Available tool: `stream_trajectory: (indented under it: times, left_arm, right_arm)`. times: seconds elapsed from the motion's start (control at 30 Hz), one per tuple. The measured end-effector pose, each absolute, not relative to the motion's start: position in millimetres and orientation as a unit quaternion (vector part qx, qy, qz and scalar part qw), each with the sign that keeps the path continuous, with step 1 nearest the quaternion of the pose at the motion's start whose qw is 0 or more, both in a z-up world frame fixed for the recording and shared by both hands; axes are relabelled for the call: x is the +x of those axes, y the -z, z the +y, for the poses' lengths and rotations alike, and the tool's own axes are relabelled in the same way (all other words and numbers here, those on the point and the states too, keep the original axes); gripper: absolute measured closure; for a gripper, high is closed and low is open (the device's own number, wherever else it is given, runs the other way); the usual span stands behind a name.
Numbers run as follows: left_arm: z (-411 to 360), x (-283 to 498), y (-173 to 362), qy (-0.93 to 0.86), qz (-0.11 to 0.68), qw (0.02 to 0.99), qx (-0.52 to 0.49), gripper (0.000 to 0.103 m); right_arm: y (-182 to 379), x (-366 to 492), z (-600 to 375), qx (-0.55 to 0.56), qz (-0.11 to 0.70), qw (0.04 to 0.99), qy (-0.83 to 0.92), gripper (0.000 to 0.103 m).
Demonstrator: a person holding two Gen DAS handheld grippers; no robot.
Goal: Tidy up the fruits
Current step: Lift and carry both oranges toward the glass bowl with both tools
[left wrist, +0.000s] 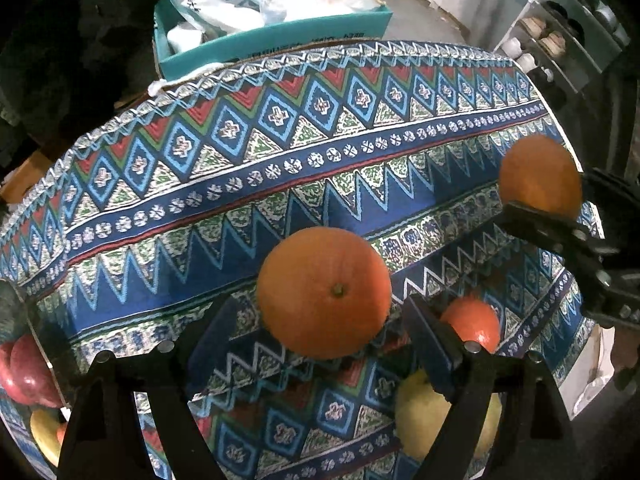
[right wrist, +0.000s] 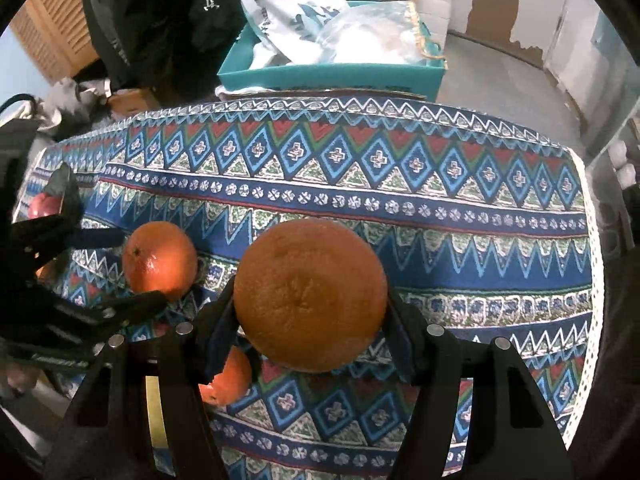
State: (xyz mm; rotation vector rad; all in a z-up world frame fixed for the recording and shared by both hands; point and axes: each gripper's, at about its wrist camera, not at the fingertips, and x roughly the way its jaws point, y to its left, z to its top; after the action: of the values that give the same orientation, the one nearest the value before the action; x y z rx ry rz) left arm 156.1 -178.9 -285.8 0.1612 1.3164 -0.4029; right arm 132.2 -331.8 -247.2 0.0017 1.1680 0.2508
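My left gripper [left wrist: 324, 320] is shut on an orange [left wrist: 324, 292], held above the patterned tablecloth [left wrist: 280, 184]. My right gripper [right wrist: 310, 316] is shut on a larger orange [right wrist: 310, 296], also above the cloth. Each gripper shows in the other's view: the right one with its orange [left wrist: 540, 178] at the right of the left wrist view, the left one with its orange [right wrist: 160, 260] at the left of the right wrist view. Below the left gripper lie a third orange [left wrist: 474, 326], also seen in the right wrist view [right wrist: 230, 378], and a yellow fruit [left wrist: 424, 416]. A red apple [left wrist: 24, 372] lies at the far left.
A teal box [right wrist: 332, 76] with plastic bags stands beyond the table's far edge. Dark clothing [right wrist: 152, 20] hangs at the back left. A shelf with white items [left wrist: 536, 56] stands at the right. A yellow-orange fruit [left wrist: 46, 436] lies under the apple.
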Motion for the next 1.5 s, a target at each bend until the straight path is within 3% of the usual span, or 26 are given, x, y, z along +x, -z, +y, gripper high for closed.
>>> stream_trajectory:
  times: [0.2,0.3,0.77,1.5]
  left_arm:
    - [-187.5,158.3,300.7,0.18,0.614,0.765,0.081,0.017]
    - [-189.4,156.9,303.8,0.183,0.617,0.761,0.083,0.032]
    - [-167.6,145.5,288.9,0.175,0.6,0.778,0.068,0.034]
    - [-133.0,112.4,198.2,0.165,0.534,0.829,0.04,0.034]
  right_arm:
    - [250.8,133.8,-334.9,0.008,0.552,0.825,-0.119,0.038]
    - [253.7,134.7,-334.2,0.007,0.554,0.824,-0.119,0.038]
    - [248.4,134.0,-317.3,-0.011,0.54,0.832,-0.128,0.038]
    - [183.3,123.1,-285.0,-0.021,0.481,0.863,-0.151,0.038]
